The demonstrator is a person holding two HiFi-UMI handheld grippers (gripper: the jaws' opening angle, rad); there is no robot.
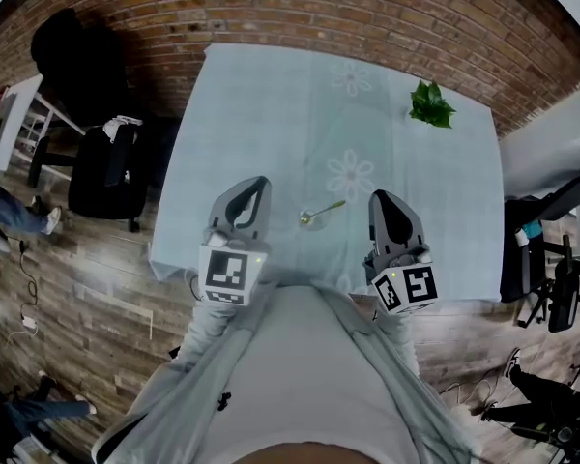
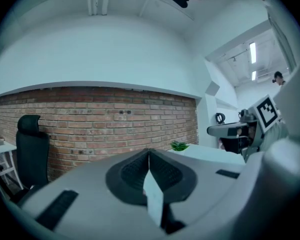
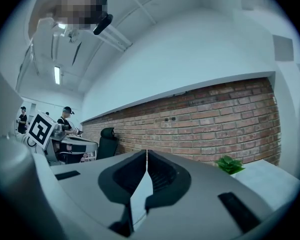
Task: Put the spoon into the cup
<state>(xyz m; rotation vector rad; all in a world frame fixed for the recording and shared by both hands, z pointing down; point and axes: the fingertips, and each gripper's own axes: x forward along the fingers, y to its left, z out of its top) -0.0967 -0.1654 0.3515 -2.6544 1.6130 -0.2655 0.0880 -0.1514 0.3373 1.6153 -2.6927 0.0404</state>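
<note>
Plainly, nothing of the task looks done yet. Nearest the camera, below the person's grey top [image 1: 290,375], the left hand-held gripper [image 1: 259,189] and the right hand-held gripper [image 1: 380,201] are held over the near edge of the surface [image 1: 271,95], pointing away from the body. Each gripper's own view shows its jaw tips met with nothing between them, so both are closed and empty.

The spoon [image 1: 321,213] lies flat on the surface between the two grippers, just beyond their tips and touched by neither, its bowl toward the person and its handle angled away to the right. No cup shows in any view. By my judgement the whole job is left: the spoon has to be picked up, and a cup found to receive it.

The surface is a table under a pale cloth [image 1: 353,177] printed with faint flowers, and it is bare apart from the spoon and a small green plant [image 1: 431,104] at the far right corner. Beyond it runs a brick wall [image 1: 367,8]. To the left a black chair [image 1: 106,167] stands on a wooden floor [image 1: 87,298]. The gripper views show white upper walls and, farther off, other people at desks.
</note>
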